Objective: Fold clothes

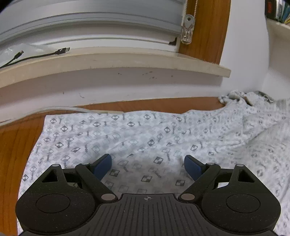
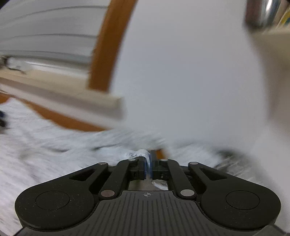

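A pale grey garment (image 1: 137,138) printed with small checkered diamonds lies spread over the wooden table (image 1: 10,148). Its right end is bunched up near the wall. My left gripper (image 1: 147,164) hovers low over the cloth with its blue pads (image 1: 102,166) wide apart and nothing between them. In the blurred right wrist view the same garment (image 2: 45,150) stretches to the left. My right gripper (image 2: 148,164) is shut on a pinched fold of the garment, which bulges out just above the pads.
A white window sill (image 1: 116,59) with a black cable (image 1: 36,57) on it runs along the wall behind the table. A blind cord weight (image 1: 187,30) hangs beside the wooden window frame (image 1: 208,32). A shelf with books (image 1: 277,10) sits top right.
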